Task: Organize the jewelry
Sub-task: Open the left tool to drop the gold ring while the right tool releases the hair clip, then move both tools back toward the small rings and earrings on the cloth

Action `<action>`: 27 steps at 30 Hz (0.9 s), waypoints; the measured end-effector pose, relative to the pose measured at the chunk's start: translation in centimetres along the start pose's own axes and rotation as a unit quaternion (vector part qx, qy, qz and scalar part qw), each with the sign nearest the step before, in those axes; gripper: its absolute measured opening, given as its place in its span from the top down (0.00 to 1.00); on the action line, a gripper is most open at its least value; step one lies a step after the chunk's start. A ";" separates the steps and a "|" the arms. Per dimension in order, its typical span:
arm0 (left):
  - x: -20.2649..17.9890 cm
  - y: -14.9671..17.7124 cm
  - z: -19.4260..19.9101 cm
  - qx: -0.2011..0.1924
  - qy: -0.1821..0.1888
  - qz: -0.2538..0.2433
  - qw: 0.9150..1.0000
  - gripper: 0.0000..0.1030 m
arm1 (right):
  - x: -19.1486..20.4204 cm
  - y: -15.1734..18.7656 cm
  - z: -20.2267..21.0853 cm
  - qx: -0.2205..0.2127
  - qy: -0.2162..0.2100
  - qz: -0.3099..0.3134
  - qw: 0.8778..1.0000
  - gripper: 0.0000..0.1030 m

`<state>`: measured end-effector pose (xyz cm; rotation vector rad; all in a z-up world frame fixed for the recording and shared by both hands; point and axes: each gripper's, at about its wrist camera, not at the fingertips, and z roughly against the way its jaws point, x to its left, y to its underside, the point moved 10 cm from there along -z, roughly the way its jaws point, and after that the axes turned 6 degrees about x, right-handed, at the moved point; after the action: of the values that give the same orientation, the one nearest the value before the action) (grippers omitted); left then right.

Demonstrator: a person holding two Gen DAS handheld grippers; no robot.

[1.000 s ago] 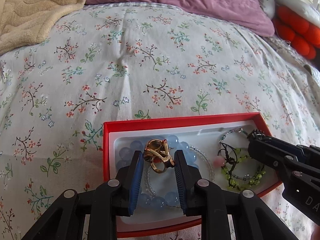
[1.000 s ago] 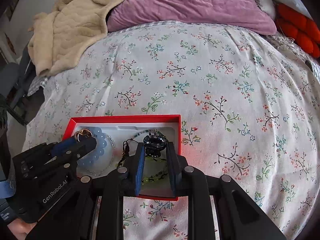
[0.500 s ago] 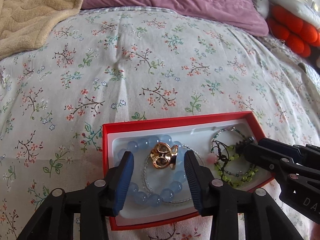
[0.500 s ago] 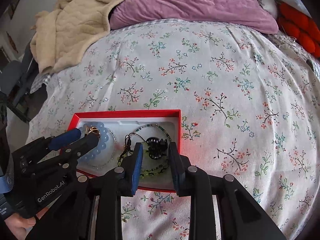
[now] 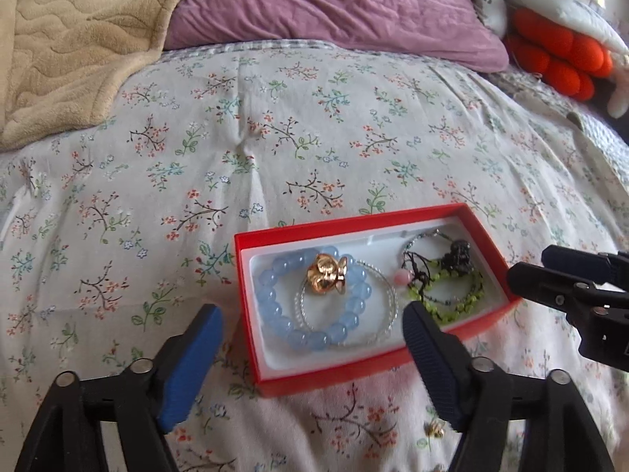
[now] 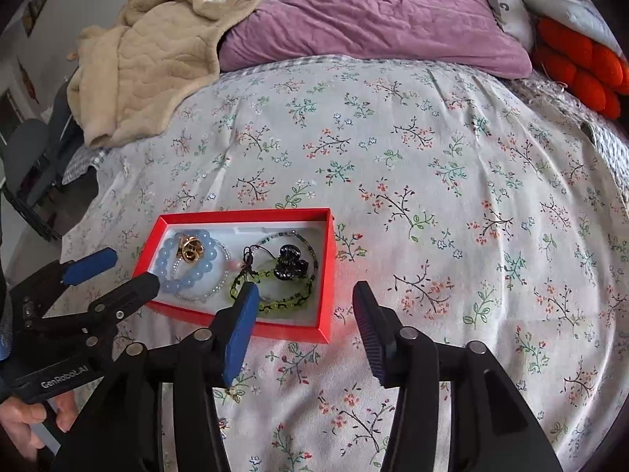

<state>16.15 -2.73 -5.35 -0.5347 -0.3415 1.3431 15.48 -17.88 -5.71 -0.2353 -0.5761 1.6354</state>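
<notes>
A red jewelry box with a white liner lies on the floral bedspread. In it lie a blue bead bracelet, a gold piece, a clear bead ring, a green bead bracelet and a black piece. My left gripper is open and empty just in front of the box. My right gripper is open and empty at the box's near right corner.
A tiny gold item lies on the bedspread in front of the box. A beige blanket, a purple pillow and an orange cushion lie at the far end of the bed.
Both grippers let go of their pieces, opened wide and drew back from the box. The gold piece now rests on the blue bracelet, the black piece on the green one.
</notes>
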 end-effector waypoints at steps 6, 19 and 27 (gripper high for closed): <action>0.7 1.9 1.7 0.005 -0.012 -0.004 1.000 0.10 | 0.0 2.2 0.7 0.013 0.017 0.026 0.999 0.38; 3.0 7.5 2.0 0.051 -0.032 0.018 0.998 0.01 | 0.8 7.5 1.6 0.039 0.017 0.047 0.998 0.19; 3.4 10.4 2.0 0.071 -0.024 0.011 0.997 0.01 | 0.8 10.6 0.9 0.062 0.026 0.072 0.995 0.18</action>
<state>7.22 2.34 -9.67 -0.3890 -0.2773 1.3920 5.68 -17.82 -10.04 -0.2316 -0.4238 1.7922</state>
